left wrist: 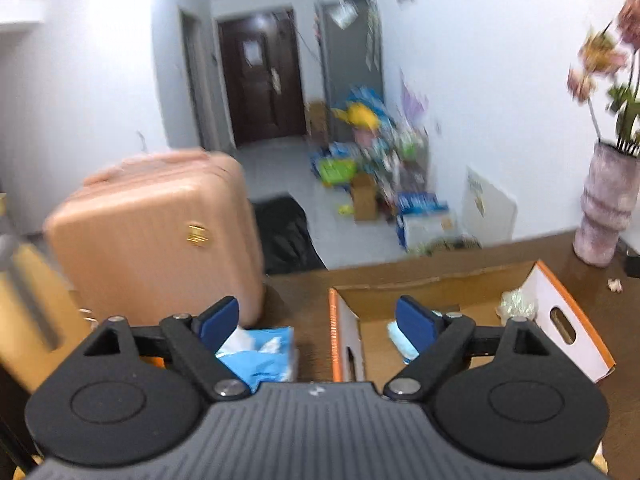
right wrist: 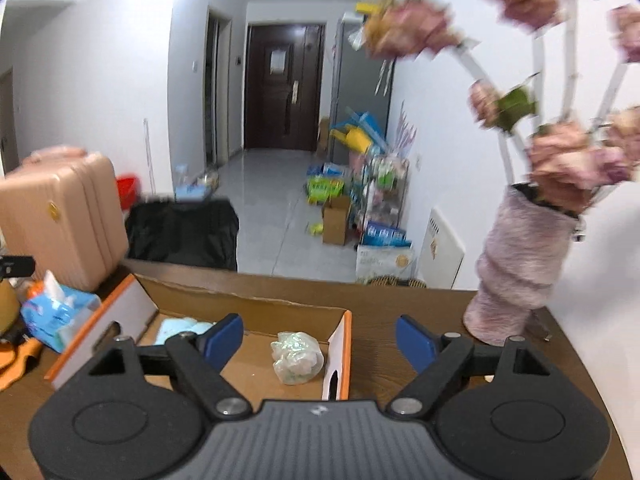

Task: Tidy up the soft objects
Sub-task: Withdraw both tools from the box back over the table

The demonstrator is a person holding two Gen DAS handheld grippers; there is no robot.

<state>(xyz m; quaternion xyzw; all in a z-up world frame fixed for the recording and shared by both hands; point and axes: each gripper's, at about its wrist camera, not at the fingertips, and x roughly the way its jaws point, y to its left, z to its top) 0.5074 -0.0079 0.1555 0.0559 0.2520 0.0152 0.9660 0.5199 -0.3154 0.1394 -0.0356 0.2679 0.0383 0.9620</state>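
An open cardboard box (left wrist: 568, 300) (right wrist: 140, 308) with orange edges lies on the brown table. Inside it are a crumpled clear plastic bag (right wrist: 297, 357) (left wrist: 517, 303) and a pale blue soft item (right wrist: 180, 327) (left wrist: 398, 336). A blue tissue pack (left wrist: 264, 354) (right wrist: 56, 314) sits on the table left of the box. My left gripper (left wrist: 318, 318) is open and empty, above the box's left wall. My right gripper (right wrist: 320, 338) is open and empty, above the box's right end.
A pink-grey vase (right wrist: 520, 272) (left wrist: 604, 208) with dried flowers stands at the table's right. A peach suitcase (left wrist: 156, 236) (right wrist: 60, 216) stands beyond the table's left. A black bag (right wrist: 184, 232) lies on the floor, with boxes and clutter (right wrist: 360, 200) along the right wall.
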